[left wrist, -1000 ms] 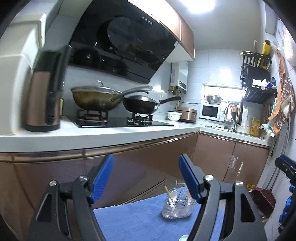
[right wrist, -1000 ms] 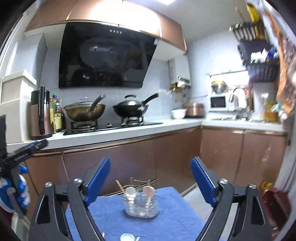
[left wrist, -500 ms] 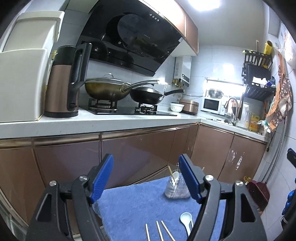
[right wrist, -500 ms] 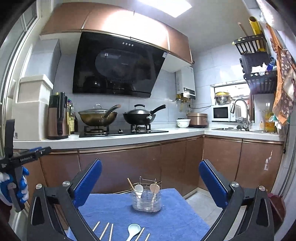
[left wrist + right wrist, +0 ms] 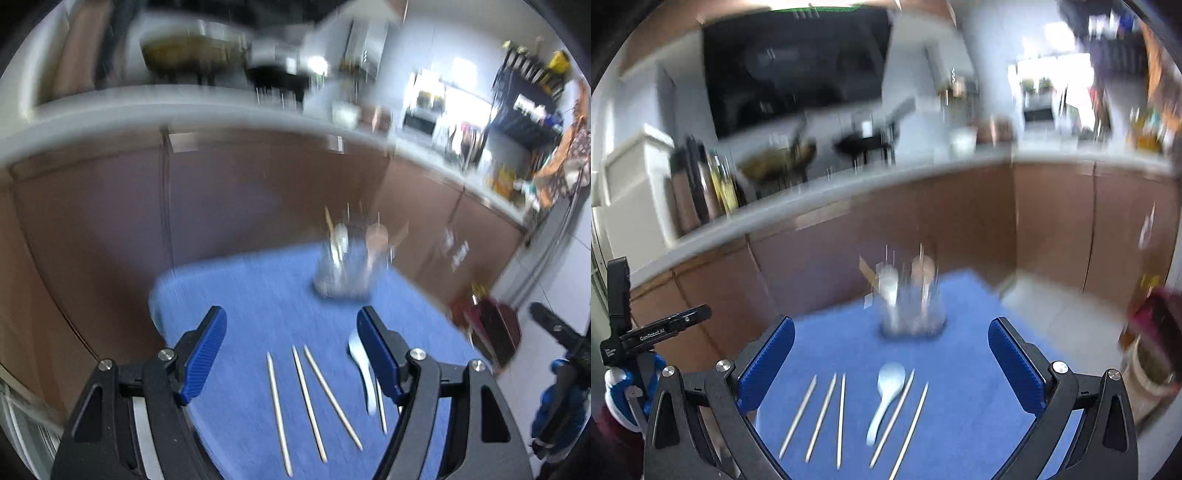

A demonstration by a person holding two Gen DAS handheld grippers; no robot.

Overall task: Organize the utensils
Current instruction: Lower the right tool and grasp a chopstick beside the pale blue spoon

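Note:
Several wooden chopsticks (image 5: pixel 822 419) and a white spoon (image 5: pixel 885 395) lie on a blue cloth-covered table (image 5: pixel 964 387). A clear wire utensil holder (image 5: pixel 911 306) with spoons and chopsticks in it stands at the table's far side. In the left wrist view the chopsticks (image 5: pixel 308 398), the spoon (image 5: pixel 364 373) and the holder (image 5: pixel 345 266) also show, blurred. My left gripper (image 5: pixel 291 350) is open and empty above the near chopsticks. My right gripper (image 5: pixel 892 360) is open and empty above the spoon.
Brown cabinets (image 5: pixel 960 221) and a white counter (image 5: pixel 812 218) with pans and bottles run behind the table. The other gripper shows at the left edge of the right wrist view (image 5: pixel 639 332). A dark red bin (image 5: pixel 491 328) stands on the floor at the right.
Both grippers have tilted down toward the table, so the chopsticks and spoon now fill the lower view. Both stay open. The views are motion-blurred.

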